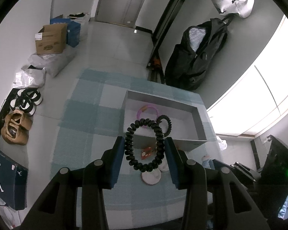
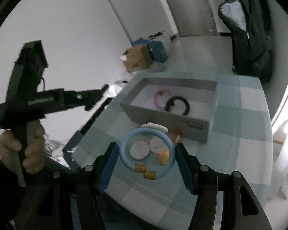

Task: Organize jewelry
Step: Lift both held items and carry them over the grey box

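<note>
- The desk (image 1: pixel 90 115), covered in a blue-and-white checked cloth, is carrying a grey open box (image 1: pixel 198 122) toward its far side.
- The grey box is holding a pink ring (image 1: pixel 155 110) and a small black coil hair tie (image 1: pixel 168 123) on its pale floor (both also showing in the right wrist view).
- The left tongs (image 1: pixel 145 149) are clenching a large black coil hair tie (image 1: pixel 130 153) between their blue pads, the loop standing upright in front of the box's near wall.
- The right tongs (image 2: pixel 146 156) are gripping a light blue bracelet (image 2: pixel 124 153) with amber beads on its lower arc, its sides touching both pads.
- Two white round discs (image 2: pixel 140 150) are lying on the cloth just before the box, seen through the blue bracelet.
- A small red-and-white trinket (image 1: pixel 146 152) is sitting beside them, near the box's front wall (too small to identify).
</note>
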Tool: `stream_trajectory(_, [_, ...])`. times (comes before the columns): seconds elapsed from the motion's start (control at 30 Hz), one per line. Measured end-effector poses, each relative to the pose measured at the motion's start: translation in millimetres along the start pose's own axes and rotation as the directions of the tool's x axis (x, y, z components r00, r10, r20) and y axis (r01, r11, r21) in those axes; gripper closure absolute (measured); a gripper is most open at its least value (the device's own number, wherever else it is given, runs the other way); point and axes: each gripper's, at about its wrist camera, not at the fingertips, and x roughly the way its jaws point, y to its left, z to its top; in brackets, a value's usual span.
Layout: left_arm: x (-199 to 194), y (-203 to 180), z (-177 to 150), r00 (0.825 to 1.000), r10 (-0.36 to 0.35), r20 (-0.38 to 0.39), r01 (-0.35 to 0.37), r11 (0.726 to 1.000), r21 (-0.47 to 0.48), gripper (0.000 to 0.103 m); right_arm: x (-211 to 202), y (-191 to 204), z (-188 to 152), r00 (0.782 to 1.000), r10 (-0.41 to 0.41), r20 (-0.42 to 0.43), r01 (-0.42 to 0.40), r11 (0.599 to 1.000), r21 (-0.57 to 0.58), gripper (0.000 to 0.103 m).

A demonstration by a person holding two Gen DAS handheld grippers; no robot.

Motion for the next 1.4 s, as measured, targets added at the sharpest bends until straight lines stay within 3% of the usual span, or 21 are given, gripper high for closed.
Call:
stream_trajectory(0.73, [33.4,-17.1,30.7,0.999,-0.023,-0.036,0.024,1.0,0.005,0.066,10.1,-22.3,62.6,0.996,0.044,0.082,-0.055,0.989,0.14,0.043])
stream_trajectory(1.4, [82.3,-10.8,51.8,0.988,-0.056,-0.144,0.051,0.998,-0.037,0.066,60.9,-61.3,91.0,1.0,-0.001,-0.008,0.003,0.966,0.257,0.043])
